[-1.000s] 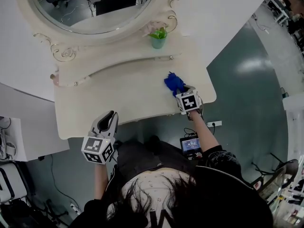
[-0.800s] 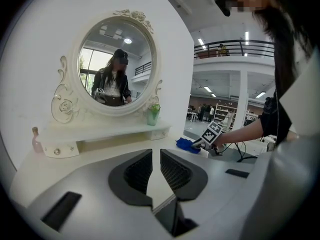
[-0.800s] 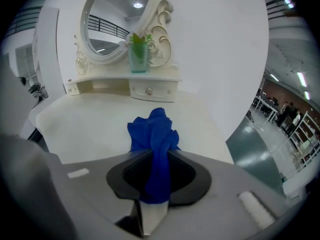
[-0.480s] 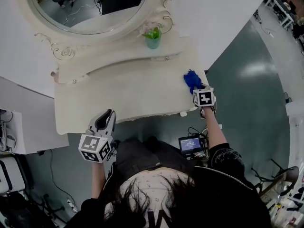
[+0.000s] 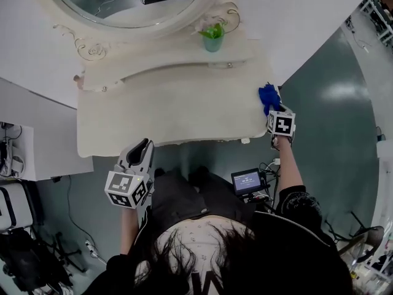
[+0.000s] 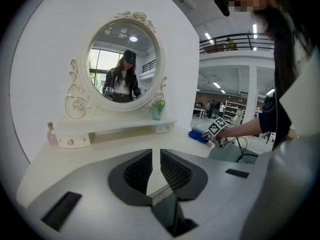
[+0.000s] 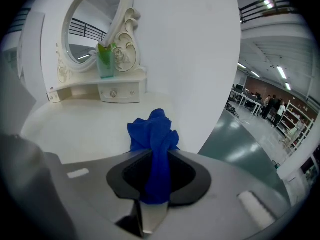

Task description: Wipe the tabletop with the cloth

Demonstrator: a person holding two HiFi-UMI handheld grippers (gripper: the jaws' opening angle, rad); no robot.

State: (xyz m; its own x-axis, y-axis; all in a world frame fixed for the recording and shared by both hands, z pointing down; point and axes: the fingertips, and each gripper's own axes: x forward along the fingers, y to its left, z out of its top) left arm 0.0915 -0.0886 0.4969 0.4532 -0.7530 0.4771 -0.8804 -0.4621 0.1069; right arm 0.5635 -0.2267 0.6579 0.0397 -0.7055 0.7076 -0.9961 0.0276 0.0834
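A bunched blue cloth [image 5: 268, 97] rests at the right edge of the cream tabletop [image 5: 166, 115]. My right gripper [image 5: 272, 108] is shut on it, reaching in from the near right corner. In the right gripper view the cloth [image 7: 153, 133] is pinched between the jaws of the right gripper [image 7: 157, 170] and bulges out ahead onto the table. My left gripper [image 5: 142, 147] hangs off the table's front edge at the left, over the floor. In its own view the left gripper [image 6: 156, 165] has its jaws together with nothing between them, and the cloth [image 6: 199, 135] shows far right.
An oval mirror [image 5: 123, 5] stands at the back on a raised shelf with small drawers [image 5: 172, 60]. A green potted plant [image 5: 213, 39] and a small pink bottle [image 5: 78, 78] sit on the shelf. A screen device [image 5: 247, 182] lies on the floor; a white cabinet [image 5: 37, 158] stands at left.
My right gripper has dragged the blue cloth rightwards across the tabletop to its right edge. The left gripper has stayed about where it was.
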